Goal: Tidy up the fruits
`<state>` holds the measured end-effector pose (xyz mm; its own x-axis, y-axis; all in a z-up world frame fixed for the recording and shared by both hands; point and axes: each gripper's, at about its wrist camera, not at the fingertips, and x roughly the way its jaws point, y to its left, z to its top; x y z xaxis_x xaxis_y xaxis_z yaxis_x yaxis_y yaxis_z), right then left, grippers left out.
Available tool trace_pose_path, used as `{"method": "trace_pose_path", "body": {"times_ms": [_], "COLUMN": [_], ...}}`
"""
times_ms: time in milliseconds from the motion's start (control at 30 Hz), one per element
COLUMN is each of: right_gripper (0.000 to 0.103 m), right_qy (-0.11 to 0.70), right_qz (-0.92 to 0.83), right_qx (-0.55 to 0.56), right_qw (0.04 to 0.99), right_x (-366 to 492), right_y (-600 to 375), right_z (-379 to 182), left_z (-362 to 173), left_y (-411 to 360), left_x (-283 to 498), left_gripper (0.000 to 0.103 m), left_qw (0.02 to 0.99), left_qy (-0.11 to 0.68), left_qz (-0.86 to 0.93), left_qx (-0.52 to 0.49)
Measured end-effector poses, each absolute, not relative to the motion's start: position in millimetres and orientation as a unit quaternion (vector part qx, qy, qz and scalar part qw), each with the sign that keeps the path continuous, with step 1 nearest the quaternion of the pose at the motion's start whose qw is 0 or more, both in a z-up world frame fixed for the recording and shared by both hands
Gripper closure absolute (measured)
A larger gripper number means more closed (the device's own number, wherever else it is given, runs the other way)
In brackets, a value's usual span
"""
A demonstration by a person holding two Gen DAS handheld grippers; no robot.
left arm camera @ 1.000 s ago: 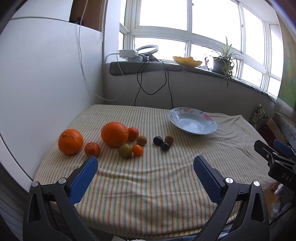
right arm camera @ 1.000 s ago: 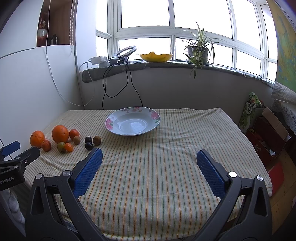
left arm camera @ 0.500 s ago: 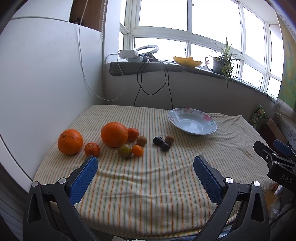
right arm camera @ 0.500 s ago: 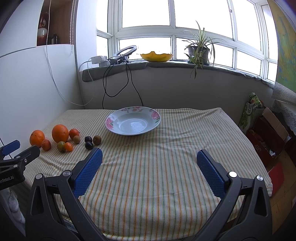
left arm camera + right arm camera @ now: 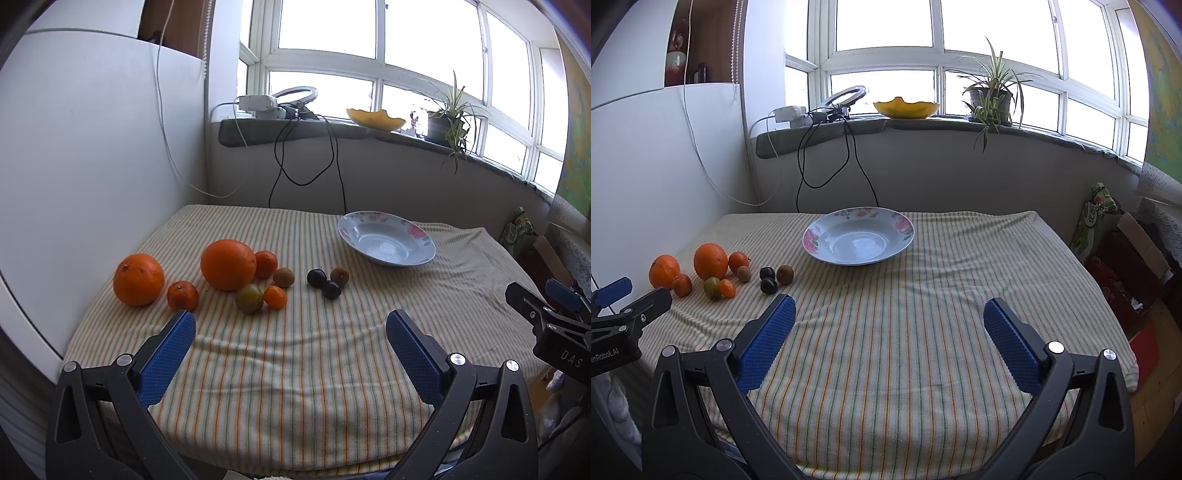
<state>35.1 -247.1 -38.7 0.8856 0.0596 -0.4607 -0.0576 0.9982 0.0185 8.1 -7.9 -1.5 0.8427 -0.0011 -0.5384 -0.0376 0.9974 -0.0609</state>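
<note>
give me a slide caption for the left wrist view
Open left gripper faces oranges, small fruits and an empty floral bowl on a striped cloth.

Fruits (image 5: 236,277) lie left of the bowl (image 5: 388,240) on the table (image 5: 295,369).

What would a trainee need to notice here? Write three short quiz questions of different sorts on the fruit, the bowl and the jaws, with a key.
1. True or false: the bowl already holds fruit.
2. Multiple choice: the two dark plums lie beside A) a kiwi, B) the bowl's rim, C) the plant.
3. Fill in: the jaws of the left gripper and the right gripper are both ____.

Key
1. False; the bowl is empty and all the fruit lies on the cloth.
2. A.
3. Open, holding nothing.
</note>
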Motion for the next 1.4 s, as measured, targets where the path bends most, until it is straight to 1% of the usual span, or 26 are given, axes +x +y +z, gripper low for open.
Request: {"method": "trace_pose_path", "body": {"times_ms": [600, 967, 1133, 1267, 1333, 1400], "right_gripper": [0.0, 0.0, 0.0, 0.0, 0.0, 0.0], "right_qy": [0.254, 0.275, 0.292, 0.305, 0.32, 0.336], "right_qz": [0.053, 0.117, 0.166, 0.207, 0.223, 0.239], "right_qx": [-0.001, -0.01, 0.007, 0.014, 0.015, 0.013], "right_qw": [0.966, 0.954, 0.942, 0.93, 0.921, 0.911], "right_x": [56.4, 89.8, 112.2, 132.3, 145.5, 158.0], "right_y": [-240.0, -217.2, -204.3, -191.2, -182.8, -174.1], "right_z": [-46.1, -48.0, -46.2, -43.5, -42.8, -43.4], "left_z": [-19.0, -36.2, -39.2, -43.9, -46.6, -49.1], "left_y": [9.7, 39.4, 53.5, 62.4, 65.9, 68.0], "left_x": [23.6, 37.8, 45.2, 52.4, 56.2, 60.1], "left_gripper": [0.0, 0.0, 0.001, 0.003, 0.006, 0.007], "left_qw": [0.951, 0.944, 0.942, 0.939, 0.937, 0.935], "left_qy": [0.302, 0.317, 0.318, 0.323, 0.327, 0.329], "left_qz": [0.015, 0.035, 0.038, 0.038, 0.036, 0.034], "left_qx": [-0.056, -0.086, -0.1, -0.11, -0.119, -0.126]}}
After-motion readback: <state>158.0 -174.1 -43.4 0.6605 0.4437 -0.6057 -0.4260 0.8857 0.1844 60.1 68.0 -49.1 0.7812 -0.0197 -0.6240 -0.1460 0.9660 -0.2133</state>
